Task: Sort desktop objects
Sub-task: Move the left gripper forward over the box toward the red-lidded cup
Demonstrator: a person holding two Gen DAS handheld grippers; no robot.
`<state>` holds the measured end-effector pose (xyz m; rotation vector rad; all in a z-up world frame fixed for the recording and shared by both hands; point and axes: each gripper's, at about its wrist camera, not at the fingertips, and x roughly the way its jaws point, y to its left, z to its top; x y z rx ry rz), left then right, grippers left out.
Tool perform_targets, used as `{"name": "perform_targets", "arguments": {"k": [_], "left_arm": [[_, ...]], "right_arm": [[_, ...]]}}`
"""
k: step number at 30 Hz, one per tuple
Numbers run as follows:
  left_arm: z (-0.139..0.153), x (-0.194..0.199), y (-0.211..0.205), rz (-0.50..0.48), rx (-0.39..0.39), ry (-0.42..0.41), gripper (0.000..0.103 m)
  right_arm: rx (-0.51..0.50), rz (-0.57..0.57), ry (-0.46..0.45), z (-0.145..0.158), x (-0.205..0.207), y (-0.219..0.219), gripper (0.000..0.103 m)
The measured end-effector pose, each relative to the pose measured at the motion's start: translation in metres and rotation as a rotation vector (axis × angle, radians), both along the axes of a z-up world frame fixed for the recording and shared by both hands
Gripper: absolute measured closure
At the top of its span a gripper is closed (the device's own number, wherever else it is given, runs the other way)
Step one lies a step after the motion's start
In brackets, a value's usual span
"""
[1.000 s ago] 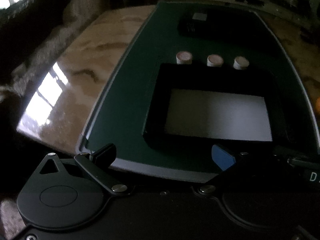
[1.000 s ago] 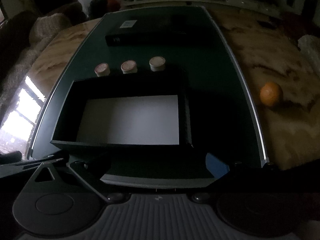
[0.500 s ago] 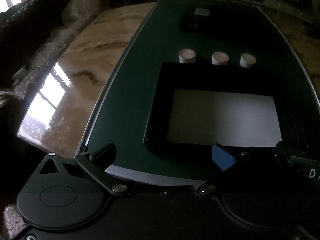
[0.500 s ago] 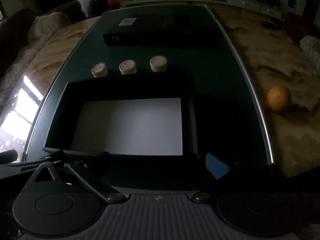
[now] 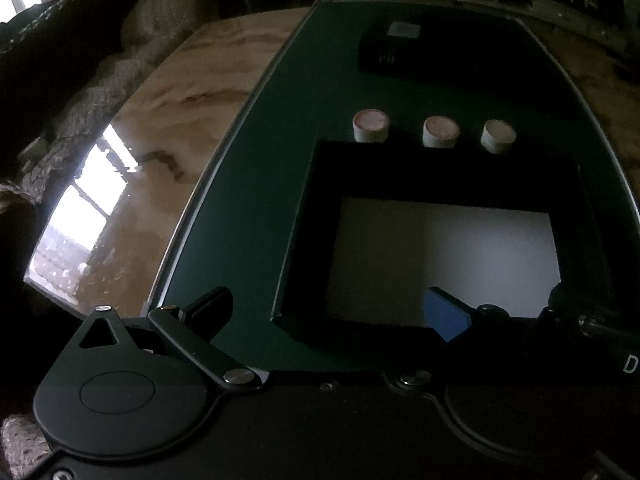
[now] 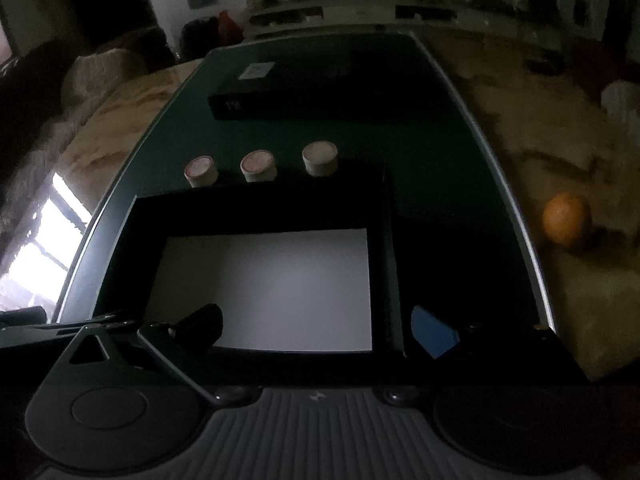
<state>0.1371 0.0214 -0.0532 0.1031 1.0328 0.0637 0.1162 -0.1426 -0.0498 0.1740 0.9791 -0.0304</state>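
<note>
An open black box [image 5: 304, 216] [image 6: 384, 248] with a white floor lies on a dark green mat [image 5: 248, 200] [image 6: 440, 184]. Three short pale cylinders stand in a row just behind it: left [image 5: 371, 125] [image 6: 201, 170], middle [image 5: 441, 131] [image 6: 259, 165], right [image 5: 498, 136] [image 6: 320, 158]. A flat black case [image 5: 400, 54] [image 6: 288, 92] with a white label lies further back. My left gripper [image 5: 328, 312] is open over the box's near left corner. My right gripper [image 6: 316, 326] is open over the box's near edge. Neither holds anything.
The mat sits on a glossy marbled brown table [image 5: 132, 168] [image 6: 560, 152]. An orange fruit [image 6: 567, 220] lies on the table right of the mat. A window reflection glares at the table's left edge [image 5: 80, 208]. Fabric-covered seating [image 5: 80, 68] is beyond the left side.
Both grippers have moved forward toward the box, which now looks larger and closer. Their fingers now reach over its near edge. Nothing on the mat has shifted.
</note>
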Motion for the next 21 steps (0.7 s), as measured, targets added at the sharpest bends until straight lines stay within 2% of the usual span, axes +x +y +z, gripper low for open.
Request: {"name": "perform_targets", "arguments": {"k": [4, 7, 9, 13, 16, 21], "left_arm": [[-0.002, 0.007, -0.002, 0.0, -0.006, -0.001, 0.0], [-0.005, 0.012, -0.002, -0.001, -0.02, 0.004, 0.0], [-0.007, 0.016, -0.002, 0.003, -0.036, 0.01, 0.0], [-0.014, 0.025, -0.003, 0.011, -0.049, 0.025, 0.0], [-0.015, 0.035, -0.004, 0.006, -0.034, 0.017, 0.0], [-0.01, 0.056, -0.007, -0.005, 0.003, -0.015, 0.0]], "right_arm": [[0.015, -0.023, 0.062, -0.007, 0.012, -0.006, 0.0], [0.125, -0.059, 0.087, -0.012, 0.021, -0.018, 0.0], [0.176, -0.102, 0.053, -0.012, 0.02, -0.026, 0.0], [0.147, -0.146, -0.006, -0.016, 0.023, -0.027, 0.0], [0.063, -0.172, -0.024, -0.02, 0.027, -0.02, 0.0], [0.047, -0.186, -0.064, -0.015, 0.031, -0.017, 0.0]]}}
